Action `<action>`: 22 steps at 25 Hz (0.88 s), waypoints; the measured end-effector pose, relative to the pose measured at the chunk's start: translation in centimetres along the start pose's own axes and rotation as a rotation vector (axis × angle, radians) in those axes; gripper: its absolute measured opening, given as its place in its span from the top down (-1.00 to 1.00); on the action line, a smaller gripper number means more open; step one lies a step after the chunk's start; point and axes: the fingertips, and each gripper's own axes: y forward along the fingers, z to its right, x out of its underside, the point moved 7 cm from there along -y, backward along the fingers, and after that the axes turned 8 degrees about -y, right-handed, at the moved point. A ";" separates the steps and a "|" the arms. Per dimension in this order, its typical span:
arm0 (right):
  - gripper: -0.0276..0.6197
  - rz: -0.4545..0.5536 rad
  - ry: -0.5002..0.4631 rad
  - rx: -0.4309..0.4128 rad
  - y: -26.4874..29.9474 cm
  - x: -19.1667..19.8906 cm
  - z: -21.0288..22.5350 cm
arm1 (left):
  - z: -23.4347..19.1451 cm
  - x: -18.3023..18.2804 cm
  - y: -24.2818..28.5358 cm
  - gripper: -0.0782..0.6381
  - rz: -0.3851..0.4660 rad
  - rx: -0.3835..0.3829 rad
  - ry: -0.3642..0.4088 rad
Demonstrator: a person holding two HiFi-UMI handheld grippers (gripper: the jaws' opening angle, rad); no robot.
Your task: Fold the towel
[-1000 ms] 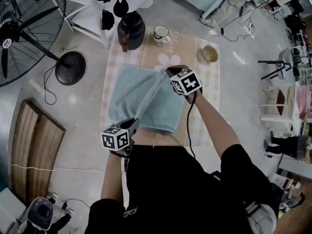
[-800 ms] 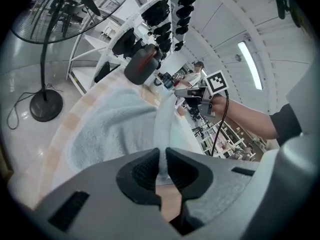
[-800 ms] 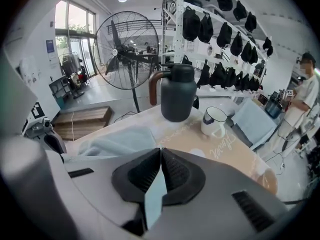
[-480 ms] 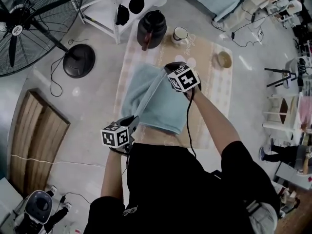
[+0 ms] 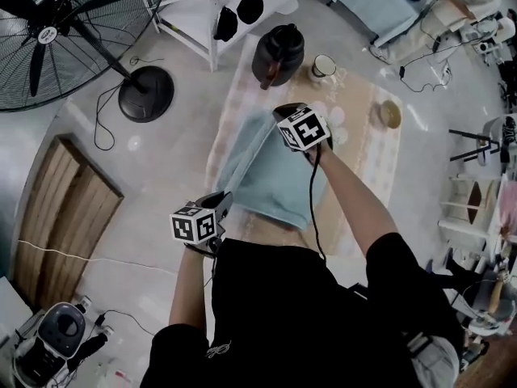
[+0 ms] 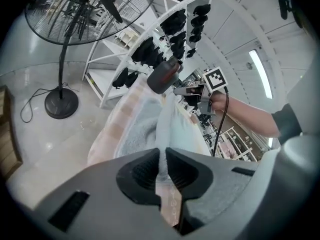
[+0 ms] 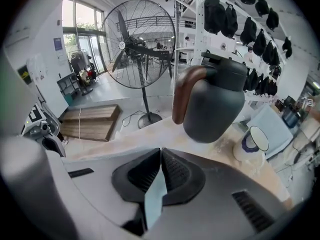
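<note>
- Pale blue towel is lying on the checked tablecloth, with one edge stretched between my two grippers.
- I am pinching the near corner with my left gripper, jaws closed on the fabric, so the edge is running taut.
- My right gripper is clamping the far corner close to the dark jug, probably to carry that edge across for a fold.
- Further back, a mug and a small bowl are sitting on the cloth, and a big fan is standing on the grey floor.

Fig. Surroundings as I see them.
Dark jug, mug and bowl stand on the checked mat; fan on the floor.
</note>
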 end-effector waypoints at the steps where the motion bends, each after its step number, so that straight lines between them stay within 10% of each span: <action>1: 0.88 -0.004 0.002 -0.005 0.5 -0.2 -0.1 | -0.3 0.0 0.0 0.67 0.001 -0.006 -0.007; 13: 0.87 0.050 0.114 -0.036 3.2 -0.9 0.0 | -1.7 0.0 0.2 0.47 0.080 -0.135 -0.065; 16: 0.35 0.148 0.157 -0.098 3.1 -1.7 -0.7 | -1.8 -0.3 -0.7 0.31 0.131 -0.165 -0.064; 22: 0.27 0.165 0.093 -0.119 1.7 0.0 -1.5 | 0.3 0.1 -1.1 0.27 0.112 -0.136 0.017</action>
